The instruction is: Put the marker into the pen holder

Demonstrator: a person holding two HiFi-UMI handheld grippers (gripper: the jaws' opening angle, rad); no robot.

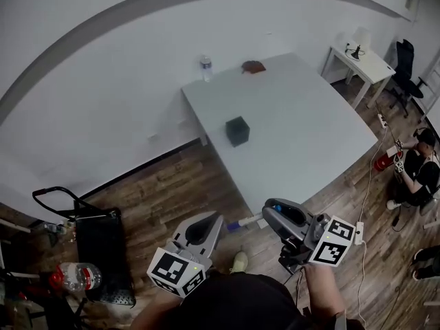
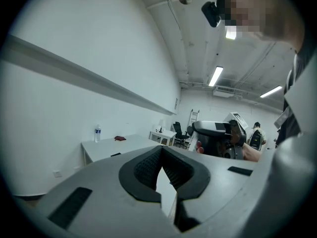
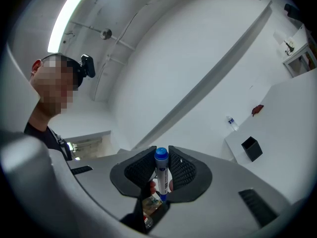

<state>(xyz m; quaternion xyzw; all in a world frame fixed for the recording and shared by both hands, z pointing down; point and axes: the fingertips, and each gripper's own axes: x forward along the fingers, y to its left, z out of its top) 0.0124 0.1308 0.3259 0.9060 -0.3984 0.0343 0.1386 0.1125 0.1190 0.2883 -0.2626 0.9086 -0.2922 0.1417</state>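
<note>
Head view: the white bench stands against the wall. The black pen holder sits upright on it, near its left edge. A water bottle stands at the far left corner, and a reddish-brown object lies along the far edge. Both tools are low in the picture, over the wooden floor and short of the bench's near corner. The right hand-held gripper grips the marker, which sticks out sideways with its blue end toward the left hand-held gripper. A person sits on the floor to the right.

Left gripper view: the left hand-held gripper is released, its jaws a little apart with only pale background in the wedge between them. The bench with the water bottle lies well beyond. The right hand-held gripper shows on the right.

Right gripper view: the right hand-held gripper is clenched on the marker. The marker stands upright between the ribbed pads, its blue cap just above them. The pen holder is well apart, on the bench, with nothing visible sticking out of it.
</note>
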